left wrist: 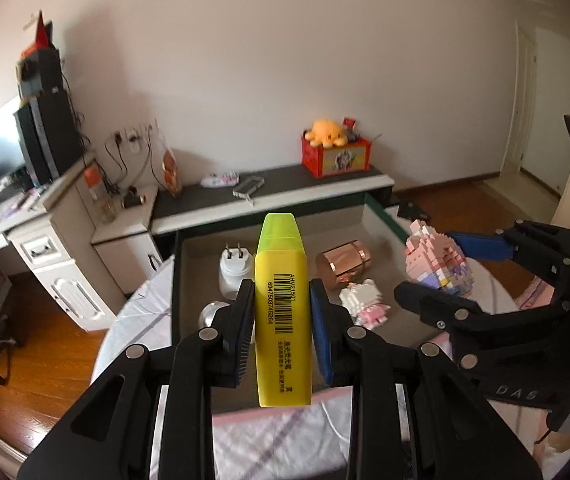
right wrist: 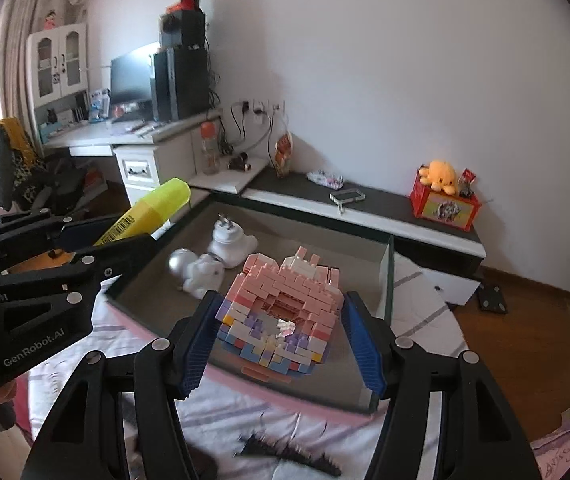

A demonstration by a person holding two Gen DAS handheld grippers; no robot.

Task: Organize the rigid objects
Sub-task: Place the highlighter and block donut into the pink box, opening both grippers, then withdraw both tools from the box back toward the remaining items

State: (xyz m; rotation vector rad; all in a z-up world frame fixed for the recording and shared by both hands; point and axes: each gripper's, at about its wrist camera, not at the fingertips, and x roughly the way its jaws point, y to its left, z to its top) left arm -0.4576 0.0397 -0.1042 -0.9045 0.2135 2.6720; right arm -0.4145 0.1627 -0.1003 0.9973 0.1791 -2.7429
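Now I am carrying both items toward the tray: left tongs clamped on the highlighter, right tongs clamped around the brick figure, each heading for the tray.

Right gripper jaws clamping pink brick figure above grey tray, left gripper gripping yellow highlighter

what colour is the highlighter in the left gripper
Yellow, with a translucent yellow-green cap; the highlighter shows best in the left wrist view.

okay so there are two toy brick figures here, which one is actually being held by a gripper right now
The larger pink-and-purple brick figure, clamped in the right gripper. The smaller white-and-pink one lies loose in the tray.
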